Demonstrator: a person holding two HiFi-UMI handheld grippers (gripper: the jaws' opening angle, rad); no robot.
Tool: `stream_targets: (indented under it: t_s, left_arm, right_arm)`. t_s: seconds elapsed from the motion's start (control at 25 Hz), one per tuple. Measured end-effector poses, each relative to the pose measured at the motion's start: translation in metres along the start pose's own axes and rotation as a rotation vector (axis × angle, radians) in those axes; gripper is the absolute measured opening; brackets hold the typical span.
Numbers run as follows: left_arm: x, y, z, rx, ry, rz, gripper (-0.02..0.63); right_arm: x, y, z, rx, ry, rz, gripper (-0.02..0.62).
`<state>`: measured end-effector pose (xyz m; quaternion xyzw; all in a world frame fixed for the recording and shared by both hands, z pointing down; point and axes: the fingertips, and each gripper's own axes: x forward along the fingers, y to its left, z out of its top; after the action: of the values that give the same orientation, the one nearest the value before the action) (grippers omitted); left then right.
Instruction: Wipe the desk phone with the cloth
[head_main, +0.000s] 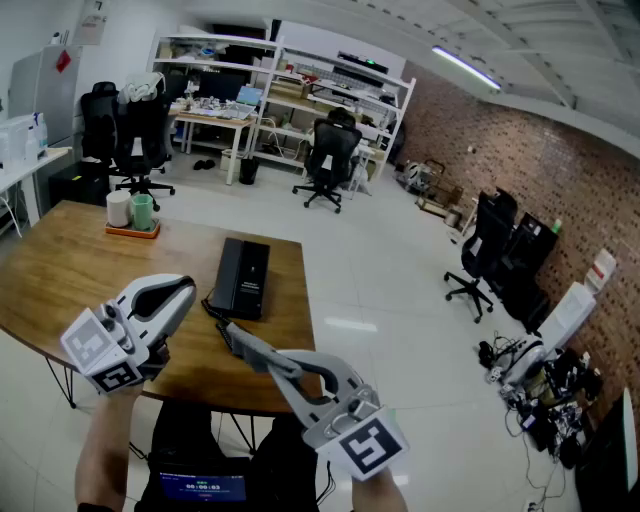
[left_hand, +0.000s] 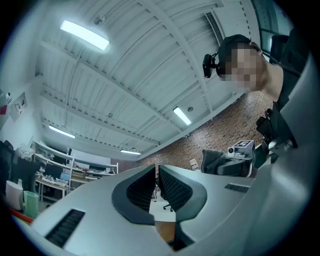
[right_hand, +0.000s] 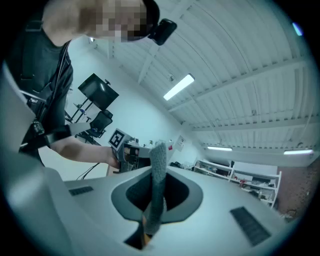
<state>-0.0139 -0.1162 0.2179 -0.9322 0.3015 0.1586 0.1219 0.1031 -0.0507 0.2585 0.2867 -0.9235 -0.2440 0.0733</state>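
The black desk phone (head_main: 243, 278) lies flat on the wooden table (head_main: 60, 270), near its right edge. My right gripper (head_main: 243, 345) hovers just in front of the phone, shut on a grey cloth (head_main: 227, 337). In the right gripper view the cloth (right_hand: 158, 172) stands up between the jaws of that gripper (right_hand: 158, 186), which points up at the ceiling. My left gripper (head_main: 183, 292) hangs left of the phone. Its jaws (left_hand: 156, 175) stand all but together with nothing between them, also tilted upward.
An orange tray (head_main: 131, 231) with a white roll and a green cup sits at the table's far side. Office chairs (head_main: 328, 160), shelves and desks stand beyond on the pale floor. A small lit screen (head_main: 201, 488) shows below the table's front edge.
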Motion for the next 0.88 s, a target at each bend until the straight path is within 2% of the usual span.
stream_targets:
  t_s: [0.16,0.28,0.36,0.52,0.6,0.68,0.8,0.88]
  left_arm:
    - [0.013,0.072,-0.023,0.070,0.107,-0.003,0.008]
    - [0.033,0.130,-0.060,0.111,0.223,-0.008,0.008]
    - [0.034,0.163,-0.082,0.107,0.265,0.016,0.008]
    - [0.031,0.200,-0.124,0.057,0.282,0.100,0.008]
    - [0.029,0.206,-0.146,-0.013,0.278,0.112,0.008]
    - [0.028,0.207,-0.151,-0.072,0.249,0.093,0.003]
    - [0.028,0.205,-0.146,-0.060,0.222,0.080,0.003]
    - [0.026,0.206,-0.147,-0.065,0.221,0.087,0.003]
  right_arm:
    - [0.070,-0.047,-0.018,0.097,0.070,0.041,0.025]
    - [0.126,-0.084,-0.043,0.054,0.186,0.065,0.025]
    - [0.164,-0.101,-0.060,-0.011,0.280,0.069,0.025]
    - [0.230,-0.138,-0.103,-0.136,0.468,0.059,0.025]
    - [0.257,-0.149,-0.131,-0.164,0.536,0.057,0.025]
    - [0.281,-0.163,-0.152,-0.192,0.561,0.018,0.025]
    - [0.305,-0.191,-0.162,-0.207,0.540,-0.087,0.025]
    - [0.320,-0.197,-0.171,-0.217,0.553,-0.099,0.025]
